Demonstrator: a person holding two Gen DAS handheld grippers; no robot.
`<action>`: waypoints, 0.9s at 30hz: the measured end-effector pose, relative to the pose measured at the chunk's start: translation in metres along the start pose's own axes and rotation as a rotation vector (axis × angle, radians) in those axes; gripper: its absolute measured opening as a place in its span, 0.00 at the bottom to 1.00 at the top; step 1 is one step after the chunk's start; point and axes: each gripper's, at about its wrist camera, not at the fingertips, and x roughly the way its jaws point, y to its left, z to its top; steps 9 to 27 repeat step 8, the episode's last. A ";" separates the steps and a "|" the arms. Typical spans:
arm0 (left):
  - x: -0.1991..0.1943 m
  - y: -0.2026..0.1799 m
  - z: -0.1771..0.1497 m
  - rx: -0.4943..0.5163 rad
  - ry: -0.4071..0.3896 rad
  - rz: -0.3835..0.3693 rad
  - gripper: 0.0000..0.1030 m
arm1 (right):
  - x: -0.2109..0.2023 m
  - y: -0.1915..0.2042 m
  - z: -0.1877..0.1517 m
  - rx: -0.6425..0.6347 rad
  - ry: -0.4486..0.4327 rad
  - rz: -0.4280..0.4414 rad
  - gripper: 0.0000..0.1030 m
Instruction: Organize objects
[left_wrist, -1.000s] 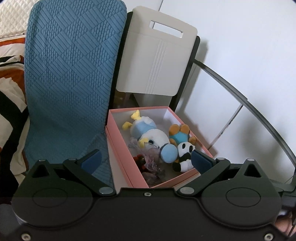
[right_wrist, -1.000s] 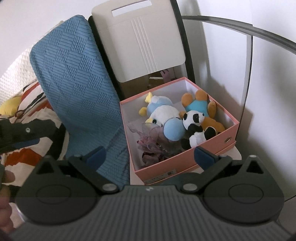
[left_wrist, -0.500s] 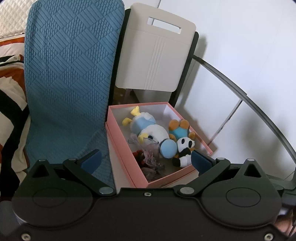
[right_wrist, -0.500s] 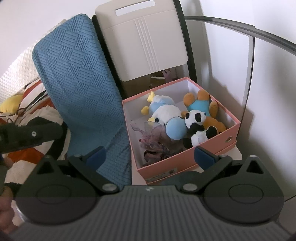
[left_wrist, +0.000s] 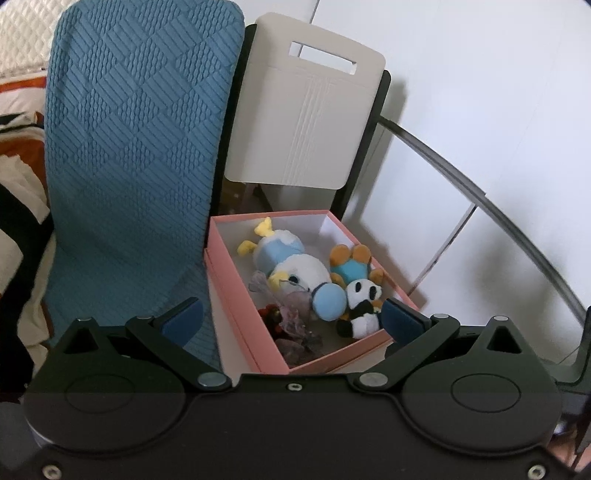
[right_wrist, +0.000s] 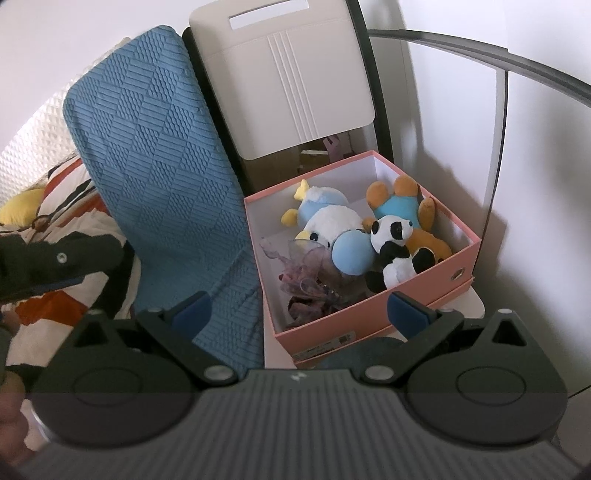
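A pink box (left_wrist: 236, 306) (right_wrist: 369, 314) stands on a white chair seat. In it lie a blue-and-white duck plush (left_wrist: 291, 266) (right_wrist: 332, 225), a panda plush (left_wrist: 364, 299) (right_wrist: 393, 247), an orange-and-blue plush (left_wrist: 351, 262) (right_wrist: 402, 203) and purple gauzy items (left_wrist: 295, 325) (right_wrist: 310, 273). My left gripper (left_wrist: 291, 319) is open and empty, above the box's near side. My right gripper (right_wrist: 299, 312) is open and empty, in front of the box.
A blue quilted cushion (left_wrist: 129, 147) (right_wrist: 155, 177) leans left of the box. The white chair back (left_wrist: 306, 107) (right_wrist: 280, 81) rises behind it. A striped orange, black and white bedcover (right_wrist: 51, 295) lies at the left. White walls stand at the right.
Both grippers have drawn back slightly from the box, which now sits a little farther off in both views. The jaws stay open; the toys have not moved.
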 end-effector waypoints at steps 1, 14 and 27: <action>0.000 0.001 0.000 -0.006 0.000 0.002 1.00 | 0.000 0.000 0.000 0.000 0.000 0.001 1.00; 0.001 -0.005 0.002 0.021 -0.007 0.021 1.00 | 0.000 0.001 -0.001 0.010 0.007 -0.001 1.00; 0.001 -0.005 0.002 0.021 -0.007 0.021 1.00 | 0.000 0.001 -0.001 0.010 0.007 -0.001 1.00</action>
